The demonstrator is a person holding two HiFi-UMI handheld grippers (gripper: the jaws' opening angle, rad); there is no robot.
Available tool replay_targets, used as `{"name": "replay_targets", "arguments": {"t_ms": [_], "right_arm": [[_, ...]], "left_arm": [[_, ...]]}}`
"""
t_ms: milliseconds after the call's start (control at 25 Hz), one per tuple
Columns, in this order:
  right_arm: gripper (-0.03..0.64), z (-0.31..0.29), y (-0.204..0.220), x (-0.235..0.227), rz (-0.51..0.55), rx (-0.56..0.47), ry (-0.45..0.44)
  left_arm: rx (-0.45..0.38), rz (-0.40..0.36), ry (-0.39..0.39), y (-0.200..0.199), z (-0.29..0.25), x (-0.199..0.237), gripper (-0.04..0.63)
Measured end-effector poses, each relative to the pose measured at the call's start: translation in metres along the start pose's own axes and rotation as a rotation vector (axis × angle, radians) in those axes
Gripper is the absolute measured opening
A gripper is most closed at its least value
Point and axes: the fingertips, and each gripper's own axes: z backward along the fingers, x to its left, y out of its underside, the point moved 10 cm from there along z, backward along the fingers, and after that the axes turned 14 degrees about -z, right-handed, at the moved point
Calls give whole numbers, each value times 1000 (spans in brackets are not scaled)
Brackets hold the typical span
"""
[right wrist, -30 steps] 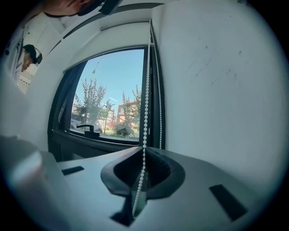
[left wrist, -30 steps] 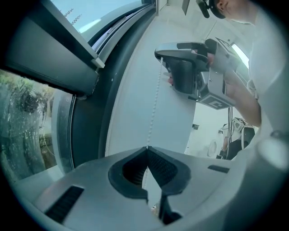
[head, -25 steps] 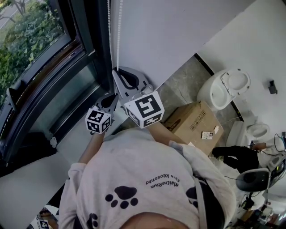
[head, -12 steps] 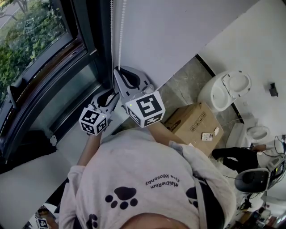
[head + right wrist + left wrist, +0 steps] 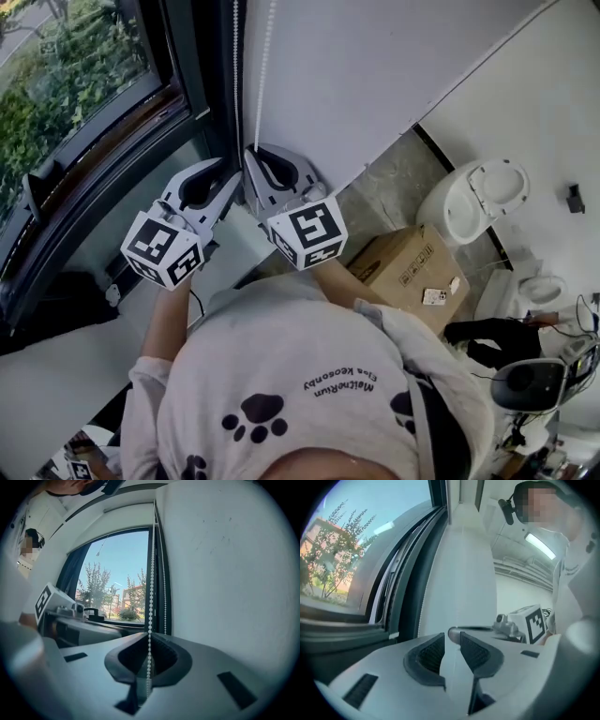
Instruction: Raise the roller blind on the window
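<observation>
- The right gripper [image 5: 251,156] is clamped on one strand of the bead chain [image 5: 151,597]. The chain hangs by the window [image 5: 117,573] frame, against the white wall [image 5: 464,573], and its second strand hangs free just behind.
- The left gripper [image 5: 225,178] is just beside the right one, near the chain. Its jaws have just been opening and stand apart, with nothing visible between them.
- This looks like mid-pull, hand over hand: the right gripper holds the chain while the left is free to take a fresh hold. More pulls probably remain.
- The blind itself shows in no view. All the glass in sight is uncovered, so how high the blind has been raised cannot be told.
- In the left gripper view the chain cannot be made out against the wall.
- The chain's top and bottom ends are cut off in every view.
</observation>
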Motion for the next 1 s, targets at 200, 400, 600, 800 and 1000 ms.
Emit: {"name": "replay_targets", "arguments": {"t_ms": [200, 400, 600, 800, 1000], "right_arm": [[18, 0, 1, 0, 3, 3, -1], [18, 0, 0, 1, 12, 5, 4], [18, 1, 1, 3, 19, 11, -3], [18, 2, 2, 5, 26, 10, -8], [18, 2, 3, 2, 23, 16, -3]], "left_arm": [[-47, -52, 24, -50, -6, 9, 109], [-105, -134, 59, -94, -22, 12, 107], [-151, -222, 78, -138, -35, 14, 107], [-169, -265, 84, -166, -44, 22, 32], [-161, -217, 110, -164, -44, 23, 17]]}}
